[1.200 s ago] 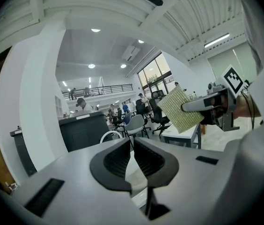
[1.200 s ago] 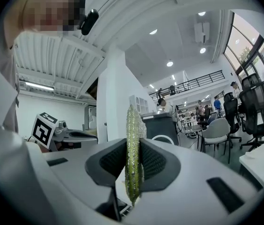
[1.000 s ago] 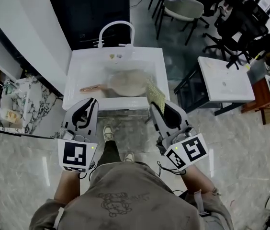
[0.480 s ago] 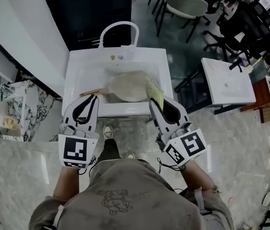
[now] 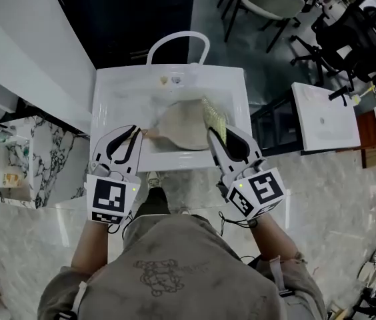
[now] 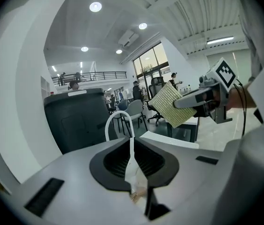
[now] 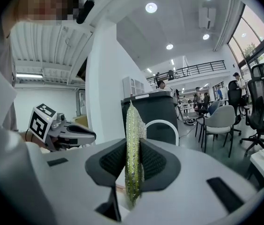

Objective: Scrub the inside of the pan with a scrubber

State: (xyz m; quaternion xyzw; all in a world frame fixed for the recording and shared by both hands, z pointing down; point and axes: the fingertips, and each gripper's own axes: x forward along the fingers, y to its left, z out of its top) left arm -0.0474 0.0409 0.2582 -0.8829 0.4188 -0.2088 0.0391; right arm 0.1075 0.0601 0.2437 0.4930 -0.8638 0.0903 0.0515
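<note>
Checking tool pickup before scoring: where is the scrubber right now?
The yellow-green scrubber is clamped by the right gripper, right of centre in the head view, at the right edge of the pan in the white sink.

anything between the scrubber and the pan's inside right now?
Nothing visible. The scrubber, clamped in the right gripper, is at the right edge of the pan in the sink; the pan's face is bare. The left gripper sits by the handle, off to the side.

Both arms reach forward, side by side, elbows bent. The left gripper has its jaws pressed together. The right gripper has its jaws clamped on the scrubber, held edge-up
</note>
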